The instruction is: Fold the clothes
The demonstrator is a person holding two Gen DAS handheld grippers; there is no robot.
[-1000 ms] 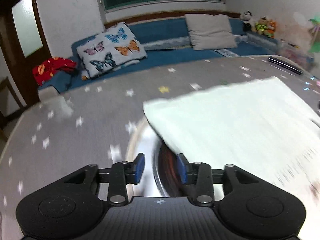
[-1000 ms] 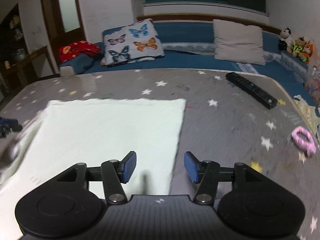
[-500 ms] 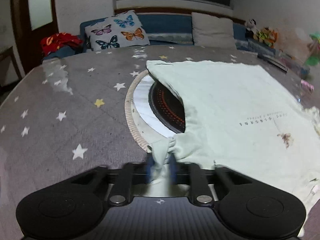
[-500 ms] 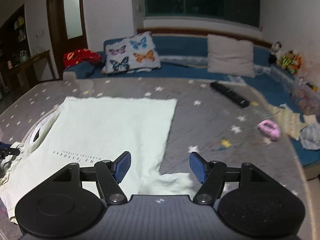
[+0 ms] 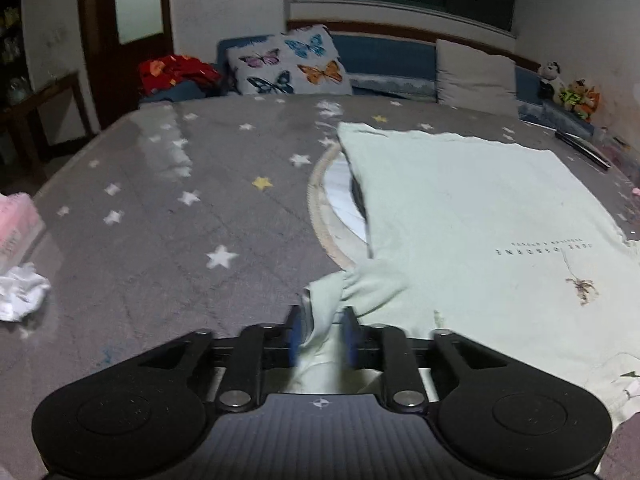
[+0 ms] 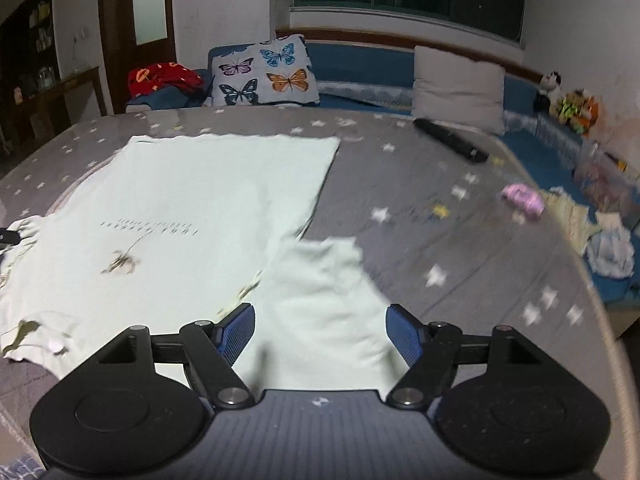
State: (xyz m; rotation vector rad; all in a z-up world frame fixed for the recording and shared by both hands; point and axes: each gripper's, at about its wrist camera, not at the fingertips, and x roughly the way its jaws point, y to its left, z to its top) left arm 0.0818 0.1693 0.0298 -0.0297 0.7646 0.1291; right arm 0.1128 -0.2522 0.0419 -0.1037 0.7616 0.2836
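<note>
A pale green T-shirt (image 5: 472,216) lies spread flat on the grey star-patterned table (image 5: 160,220), hem towards the far side. My left gripper (image 5: 322,336) is shut on the shirt's left sleeve (image 5: 340,292), bunched between the blue pads. In the right wrist view the same shirt (image 6: 180,208) lies to the left and its right sleeve (image 6: 320,292) lies flat between the fingers of my right gripper (image 6: 320,330), which is wide open just above it.
A round hotplate insert (image 5: 336,200) is partly under the shirt. A black remote (image 6: 450,140) and a pink item (image 6: 522,196) lie on the table's right side. A white crumpled cloth (image 5: 20,290) lies at the left. A sofa with cushions (image 6: 264,70) is behind.
My left gripper closed on the left sleeve and has drawn back slightly with it. My right gripper moved back to the near edge, over the right sleeve, staying open.
</note>
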